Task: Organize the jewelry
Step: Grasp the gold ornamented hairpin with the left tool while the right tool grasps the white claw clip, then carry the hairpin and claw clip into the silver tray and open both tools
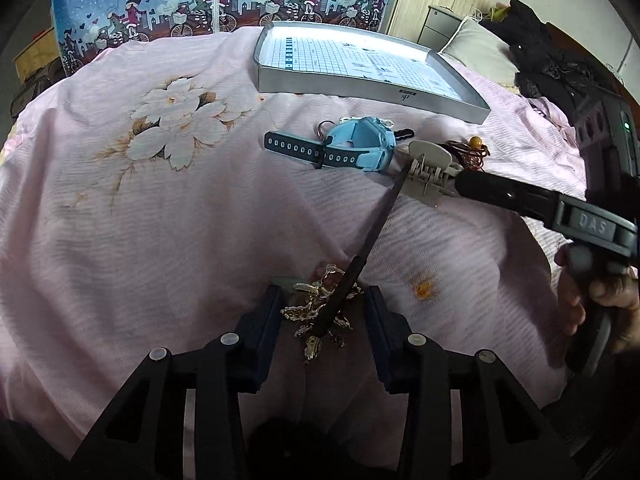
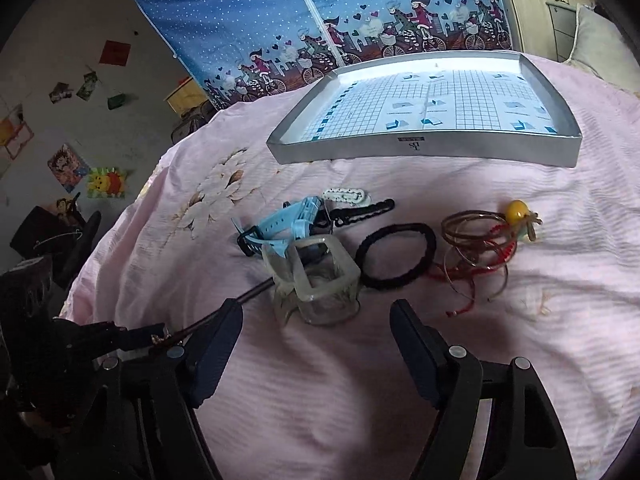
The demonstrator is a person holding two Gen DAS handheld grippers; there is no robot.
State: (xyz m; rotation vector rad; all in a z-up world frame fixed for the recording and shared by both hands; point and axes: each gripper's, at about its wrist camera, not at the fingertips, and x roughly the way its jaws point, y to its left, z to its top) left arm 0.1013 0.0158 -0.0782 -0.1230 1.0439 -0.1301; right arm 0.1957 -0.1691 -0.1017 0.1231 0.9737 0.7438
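Observation:
A hair stick with a gold ornament (image 1: pixel 316 308) sits between the fingers of my left gripper (image 1: pixel 324 312), which is shut on it. Its dark shaft (image 1: pixel 380 224) reaches to a clear claw clip (image 1: pixel 428 172). My right gripper (image 2: pixel 320 340) is open, with the claw clip (image 2: pixel 316 276) just beyond its fingertips. The shaft (image 2: pixel 240 300) crosses over its left finger. Further back lie a blue watch (image 2: pixel 288 224), a black hair tie (image 2: pixel 384 282), bangles (image 2: pixel 472 236) with a yellow bead (image 2: pixel 516 210), and white (image 2: pixel 348 196) and black (image 2: pixel 364 210) clips. A grey tray (image 2: pixel 420 148) stands behind them.
Everything lies on a pink bedspread (image 1: pixel 160 220) with a flower print. Dark clothing (image 1: pixel 552 64) and a pillow (image 1: pixel 476 44) are at the back right. A blue fabric wardrobe (image 2: pixel 280 20) stands behind the bed. A hand (image 1: pixel 600 292) holds the right gripper's handle.

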